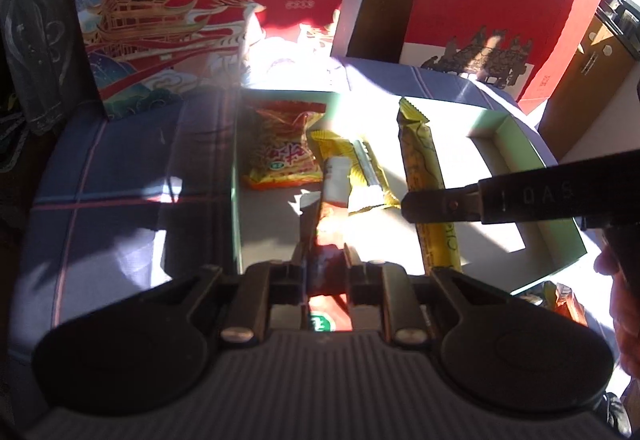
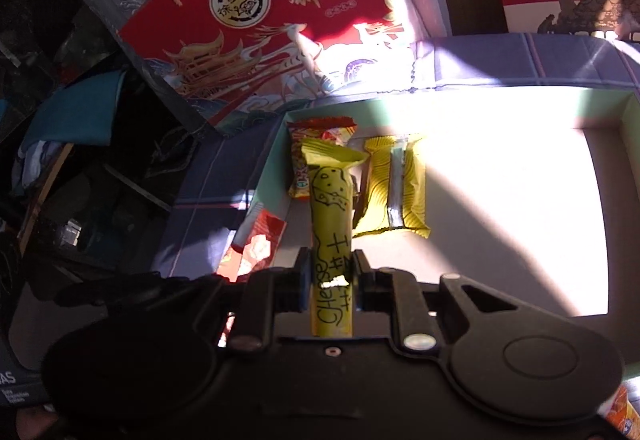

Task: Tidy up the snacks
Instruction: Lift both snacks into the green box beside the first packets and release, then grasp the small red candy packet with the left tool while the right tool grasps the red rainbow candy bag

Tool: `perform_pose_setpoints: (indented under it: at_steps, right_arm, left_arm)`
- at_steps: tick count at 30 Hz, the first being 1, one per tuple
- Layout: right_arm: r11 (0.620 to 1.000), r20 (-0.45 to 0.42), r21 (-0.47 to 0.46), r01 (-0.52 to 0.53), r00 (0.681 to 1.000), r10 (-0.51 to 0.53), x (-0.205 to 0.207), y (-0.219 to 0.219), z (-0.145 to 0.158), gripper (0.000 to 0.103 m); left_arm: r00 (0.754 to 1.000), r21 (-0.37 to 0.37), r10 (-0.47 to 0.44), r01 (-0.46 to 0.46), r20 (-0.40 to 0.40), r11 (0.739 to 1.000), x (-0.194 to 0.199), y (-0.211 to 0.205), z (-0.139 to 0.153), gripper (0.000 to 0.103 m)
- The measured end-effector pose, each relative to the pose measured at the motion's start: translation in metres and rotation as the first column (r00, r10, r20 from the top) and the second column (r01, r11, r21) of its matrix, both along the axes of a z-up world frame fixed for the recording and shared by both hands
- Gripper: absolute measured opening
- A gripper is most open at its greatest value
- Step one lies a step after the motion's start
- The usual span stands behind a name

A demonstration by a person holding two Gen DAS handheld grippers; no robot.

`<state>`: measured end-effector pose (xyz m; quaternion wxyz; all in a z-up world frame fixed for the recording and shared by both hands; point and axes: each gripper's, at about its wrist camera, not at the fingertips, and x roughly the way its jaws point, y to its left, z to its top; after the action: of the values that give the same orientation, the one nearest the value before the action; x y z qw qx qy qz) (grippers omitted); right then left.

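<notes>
A shallow pale green box (image 1: pixel 556 240) (image 2: pixel 624 108) lies on the table. In it are an orange snack bag (image 1: pixel 282 148) (image 2: pixel 298 176) and a yellow wrapped cake (image 1: pixel 360 168) (image 2: pixel 394 186). My left gripper (image 1: pixel 326 260) is shut on a red and white snack packet (image 1: pixel 334 200), held over the box's near left part; the packet also shows in the right wrist view (image 2: pixel 256 244). My right gripper (image 2: pixel 332 272) is shut on a long yellow cheese stick packet (image 2: pixel 332 216) (image 1: pixel 424 168), held over the box. The right gripper (image 1: pixel 416 206) reaches in from the right in the left wrist view.
Two red gift bags (image 1: pixel 208 0) (image 1: pixel 492 0) stand behind the box on a blue checked cloth (image 1: pixel 120 180). More orange snack packets (image 1: pixel 568 300) (image 2: pixel 624 416) lie near the box's front right. Dark clutter (image 2: pixel 80 160) sits off the table's left.
</notes>
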<state>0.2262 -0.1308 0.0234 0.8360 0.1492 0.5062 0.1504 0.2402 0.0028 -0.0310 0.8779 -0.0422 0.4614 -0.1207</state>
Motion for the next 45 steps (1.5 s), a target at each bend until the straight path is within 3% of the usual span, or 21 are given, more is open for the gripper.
perform_pose_setpoints:
  at_steps: [5,6,7,8,9,10,13,19,28,36,45]
  right_arm:
    - [1.0,-0.048,0.024,0.001,0.999,0.0,0.029,0.008,-0.03,0.022]
    - [0.999,-0.062,0.035,0.008,0.998,-0.006,0.03,0.008,-0.032,0.031]
    - [0.999,-0.075,0.052,0.017,0.997,-0.013,0.033,0.008,-0.035,0.051]
    - [0.998,-0.075,0.064,0.024,0.997,-0.019,0.032,0.008,-0.034,0.061]
    - [0.998,-0.064,0.064,0.03,0.998,-0.026,0.032,0.008,-0.033,0.076]
    - [0.998,-0.04,0.052,0.033,0.999,-0.031,0.031,0.007,-0.031,0.084]
    - [0.999,-0.018,0.032,0.012,1.0,-0.012,0.026,0.005,-0.022,0.092]
    - [1.0,0.018,-0.009,-0.003,1.0,0.003,0.007,0.003,-0.006,0.103]
    - [0.999,0.059,-0.047,-0.026,0.998,0.028,-0.044,-0.001,0.021,0.103]
    - [0.992,0.038,-0.078,-0.099,0.994,0.102,-0.097,0.01,0.014,0.103]
    - [0.984,-0.086,-0.089,-0.158,0.985,0.15,-0.133,0.031,-0.025,0.103]
  left_arm:
    - [1.0,0.026,0.012,-0.012,-0.005,1.0,0.018,0.003,-0.012,0.022]
    - [1.0,0.04,0.019,-0.019,0.004,0.999,0.019,0.002,-0.011,0.027]
    - [1.0,0.054,0.021,-0.022,0.018,0.998,0.018,0.002,-0.009,0.049]
    - [0.999,0.06,0.024,-0.026,0.037,0.998,0.016,0.002,-0.007,0.072]
    - [0.998,0.066,0.027,-0.03,0.054,0.997,0.015,0.002,-0.005,0.079]
    - [0.997,0.079,0.029,-0.036,0.076,0.996,0.011,0.002,0.0,0.09]
    - [0.996,0.079,0.032,-0.039,0.079,0.996,0.008,0.002,0.005,0.101]
    - [0.997,0.069,0.04,-0.044,0.061,0.997,-0.007,0.007,0.014,0.103]
    - [0.996,0.114,-0.008,-0.001,0.083,0.993,-0.056,0.011,0.031,0.103]
    - [1.0,0.147,0.008,-0.005,-0.017,0.989,-0.099,0.034,-0.001,0.103]
    - [0.992,0.168,0.065,-0.046,-0.109,0.985,-0.12,0.053,-0.041,0.103]
